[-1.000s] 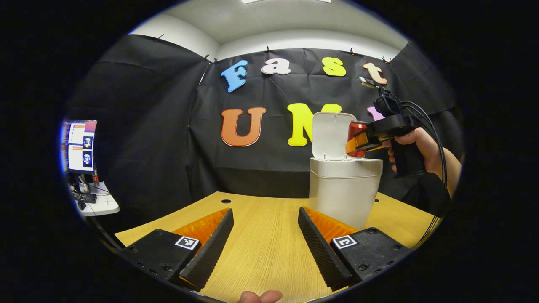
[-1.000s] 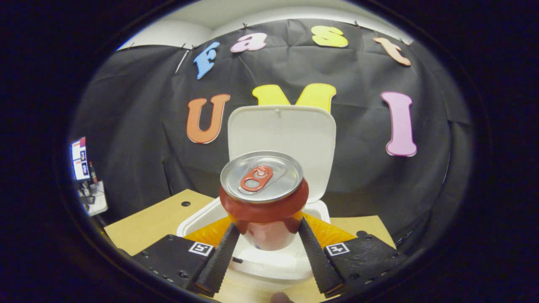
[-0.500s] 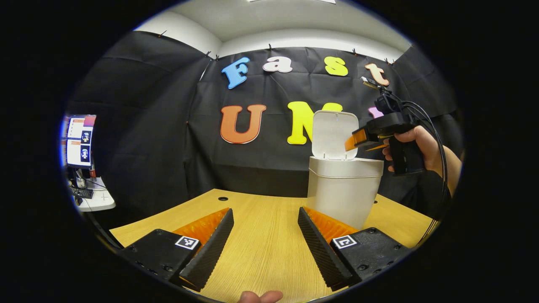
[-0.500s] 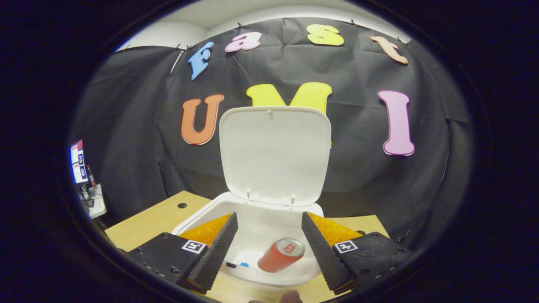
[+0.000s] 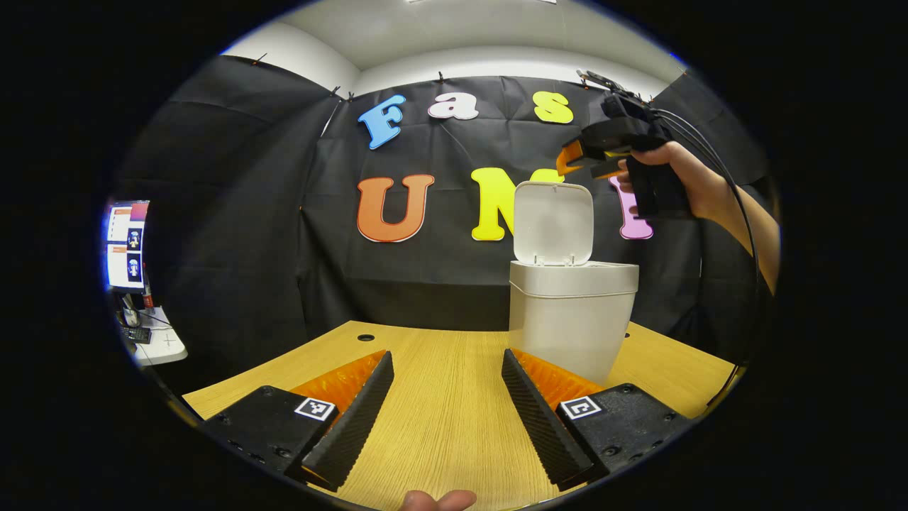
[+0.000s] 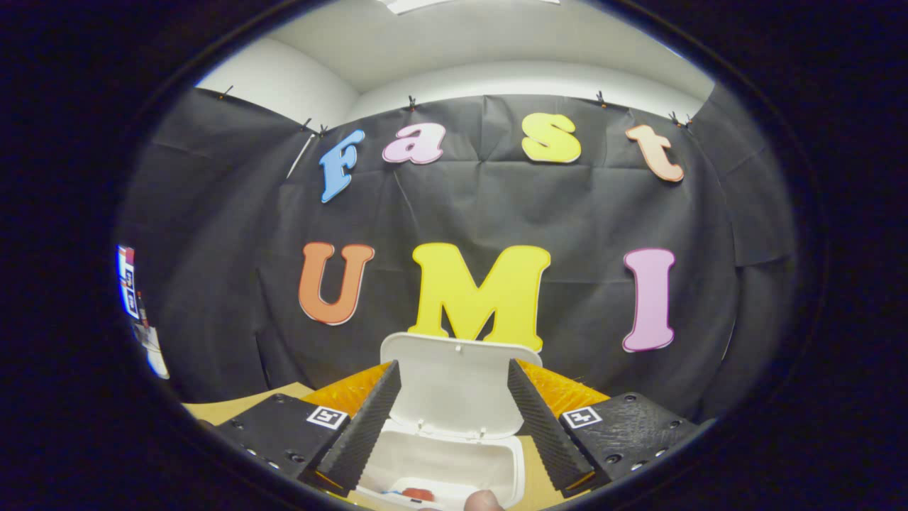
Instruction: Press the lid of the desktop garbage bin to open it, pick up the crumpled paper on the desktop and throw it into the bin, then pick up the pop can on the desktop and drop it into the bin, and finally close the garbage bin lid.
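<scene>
Monitor [image 5: 126,245]: I see it at far left, on a side desk; I leave the screen unread.
Left gripper [image 5: 448,397]: mine, low over the table [image 5: 440,426], jaws spread wide, nothing between them.
Bin [image 5: 571,323]: stands on the table, just right of my left gripper.
Lid [image 5: 552,222]: upright, open.
Can [image 6: 417,493]: a red part shows inside the bin, in the right gripper view.
Right gripper [image 6: 454,415]: held high above the bin [image 6: 443,468], jaws wide apart, empty; a hand [image 5: 681,177] grips it.
</scene>
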A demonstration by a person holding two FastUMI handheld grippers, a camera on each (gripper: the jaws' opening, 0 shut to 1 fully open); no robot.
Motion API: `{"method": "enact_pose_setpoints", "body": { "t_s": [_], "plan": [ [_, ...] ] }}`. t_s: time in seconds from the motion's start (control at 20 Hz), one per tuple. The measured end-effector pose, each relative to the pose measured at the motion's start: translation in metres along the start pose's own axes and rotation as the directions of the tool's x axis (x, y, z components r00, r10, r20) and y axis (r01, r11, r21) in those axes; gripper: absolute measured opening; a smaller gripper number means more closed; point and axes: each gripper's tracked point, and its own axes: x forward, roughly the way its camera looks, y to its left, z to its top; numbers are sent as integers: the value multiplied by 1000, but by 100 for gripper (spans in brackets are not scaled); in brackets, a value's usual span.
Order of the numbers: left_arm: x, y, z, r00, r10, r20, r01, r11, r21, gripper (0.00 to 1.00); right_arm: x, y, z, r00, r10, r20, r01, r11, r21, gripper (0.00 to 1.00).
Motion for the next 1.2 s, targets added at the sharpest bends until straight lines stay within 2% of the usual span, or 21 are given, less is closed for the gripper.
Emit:
{"method": "enact_pose_setpoints", "body": {
  "t_s": [0.2, 0.4, 0.55, 1.2],
  "plan": [
    [6, 13, 16, 1000, 19, 18, -19, 1000, 13, 99, 41, -6, 30, 1000, -27, 11, 26, 999, 23, 94],
    [11, 19, 28, 999, 24, 47, -24, 1000, 6, 99, 75, -7, 29, 999, -39, 5, 39, 999, -23, 93],
    [16, 23, 26, 999, 29, 44, -29, 1000, 4, 99, 91, -4, 18, 999, -32, -12, 32, 999, -4, 93],
    [19, 35, 21, 998, 63, 28, -62, 998, -16, 99, 104, 0, -2, 997, -23, -75, 25, 999, 32, 93]
  ]
}}
